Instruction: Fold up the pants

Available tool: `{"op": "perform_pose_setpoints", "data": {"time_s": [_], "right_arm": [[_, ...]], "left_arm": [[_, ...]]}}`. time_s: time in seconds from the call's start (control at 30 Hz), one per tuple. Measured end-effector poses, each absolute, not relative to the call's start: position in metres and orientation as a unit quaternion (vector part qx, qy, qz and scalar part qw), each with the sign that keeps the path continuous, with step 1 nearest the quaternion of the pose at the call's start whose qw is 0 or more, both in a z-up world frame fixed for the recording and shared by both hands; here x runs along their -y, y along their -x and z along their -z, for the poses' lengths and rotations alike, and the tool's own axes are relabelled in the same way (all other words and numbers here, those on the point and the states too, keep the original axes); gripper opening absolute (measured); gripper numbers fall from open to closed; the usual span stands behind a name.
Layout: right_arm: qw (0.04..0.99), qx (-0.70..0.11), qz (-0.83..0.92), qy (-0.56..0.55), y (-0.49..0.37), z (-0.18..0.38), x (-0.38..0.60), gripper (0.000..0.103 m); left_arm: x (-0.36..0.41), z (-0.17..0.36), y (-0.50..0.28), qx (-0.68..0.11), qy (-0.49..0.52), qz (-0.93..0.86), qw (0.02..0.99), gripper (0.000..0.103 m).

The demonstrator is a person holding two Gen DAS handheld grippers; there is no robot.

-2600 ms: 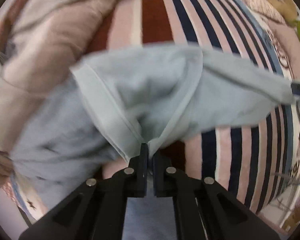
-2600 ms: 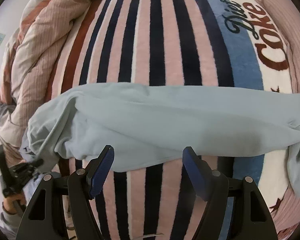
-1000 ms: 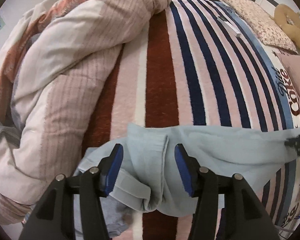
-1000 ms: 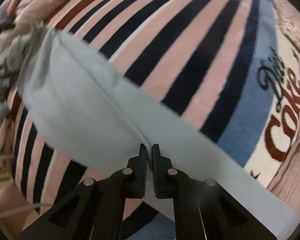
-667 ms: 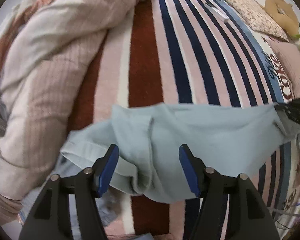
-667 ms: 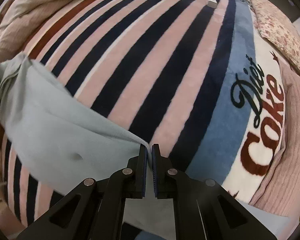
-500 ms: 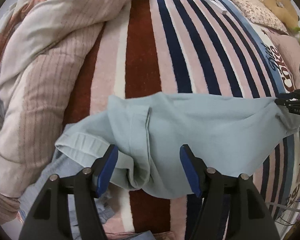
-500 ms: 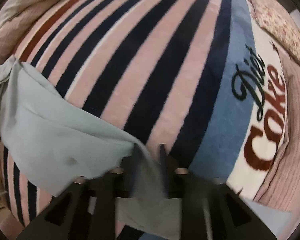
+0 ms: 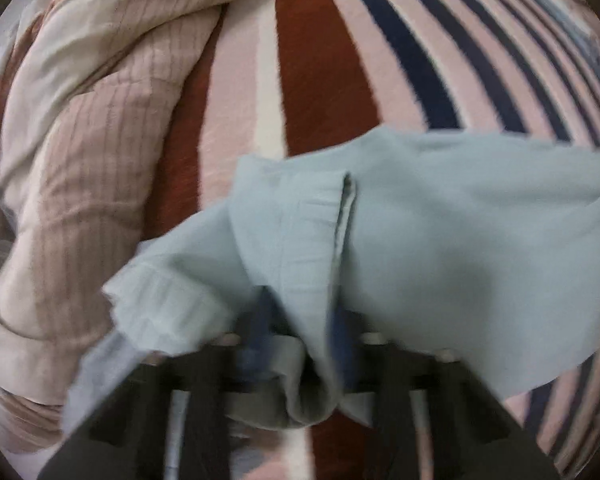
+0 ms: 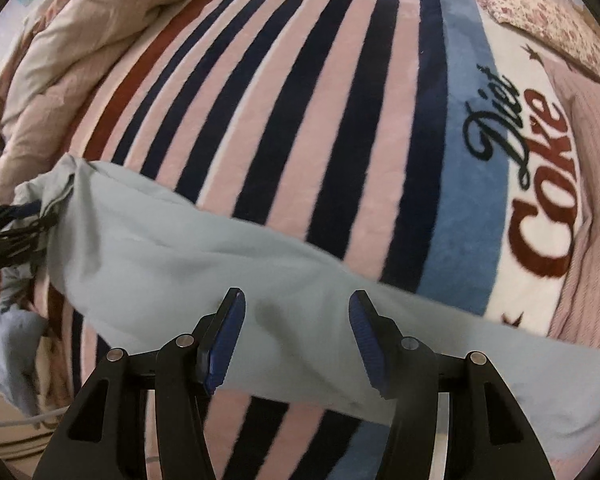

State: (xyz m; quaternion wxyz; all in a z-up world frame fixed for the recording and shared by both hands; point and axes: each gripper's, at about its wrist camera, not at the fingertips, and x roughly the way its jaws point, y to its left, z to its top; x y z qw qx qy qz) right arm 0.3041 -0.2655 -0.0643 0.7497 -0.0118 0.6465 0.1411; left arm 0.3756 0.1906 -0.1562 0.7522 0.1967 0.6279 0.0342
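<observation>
Pants (image 10: 204, 264) lie stretched across the bed (image 10: 340, 120), unfolded. My right tongs (image 10: 296, 336) are released; my left tongs (image 9: 300, 320), at 6 o'clock, are closing on the waistband, their grip indeterminable.

Right gripper (image 10: 296, 336) letting go: jaws shut on pants (image 10: 188, 264) edge 0.5 s ago, now spread wide, blue pads (image 10: 224, 340) clear of cloth. Pants leg no longer lifted, now lying slack across striped blanket (image 10: 340, 128).

Left gripper (image 9: 300, 336) doing the reverse: fingers wide apart 0.5 s ago, now closing in around waistband fold (image 9: 344, 220), cloth bunching between pads and draping over them. Frame motion-blurred; full clamp not confirmable. Left camera getting closer to pants, cloth now filling lower half of view.
</observation>
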Motion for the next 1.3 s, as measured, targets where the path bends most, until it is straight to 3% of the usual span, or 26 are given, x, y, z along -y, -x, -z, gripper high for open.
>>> {"op": "perform_pose_setpoints", "data": {"time_s": [0.13,0.43,0.5,0.57,0.7,0.77,1.17,1.2,1.27,1.3], "right_arm": [[0.752,-0.645,-0.131,0.011,-0.301,0.062,0.273,0.050],[0.751,-0.656,-0.070,0.024,-0.281,0.063,0.320,0.050],[0.749,-0.658,-0.064,0.041,-0.272,0.061,0.333,0.050],[0.748,-0.658,-0.064,0.056,-0.263,0.055,0.346,0.052],[0.749,-0.655,-0.056,0.087,-0.248,0.041,0.375,0.056],[0.747,-0.656,-0.051,0.097,-0.240,0.036,0.397,0.058],[0.722,-0.676,-0.104,0.106,-0.201,0.059,0.451,0.058],[0.723,-0.674,-0.105,0.109,-0.199,0.062,0.451,0.055],[0.734,-0.659,-0.100,0.132,-0.196,0.070,0.451,0.036],[0.740,-0.650,-0.091,0.147,-0.195,0.071,0.451,0.006]], "left_arm": [[-0.222,0.131,-0.370,-0.624,-0.171,-0.073,0.759,0.010],[-0.257,0.104,-0.358,-0.613,-0.043,-0.105,0.782,0.013],[-0.250,0.097,-0.354,-0.607,-0.051,-0.112,0.785,0.020],[-0.241,0.087,-0.353,-0.597,-0.055,-0.116,0.792,0.036],[-0.206,0.057,-0.345,-0.577,-0.057,-0.091,0.809,0.043],[-0.188,0.045,-0.344,-0.569,-0.052,-0.074,0.818,0.052],[-0.053,0.054,-0.316,-0.575,0.005,0.035,0.817,0.053],[-0.042,0.056,-0.313,-0.577,0.007,0.041,0.816,0.053],[-0.029,0.056,-0.308,-0.577,0.008,0.048,0.815,0.053],[-0.025,0.056,-0.305,-0.577,0.007,0.050,0.815,0.053]]}}
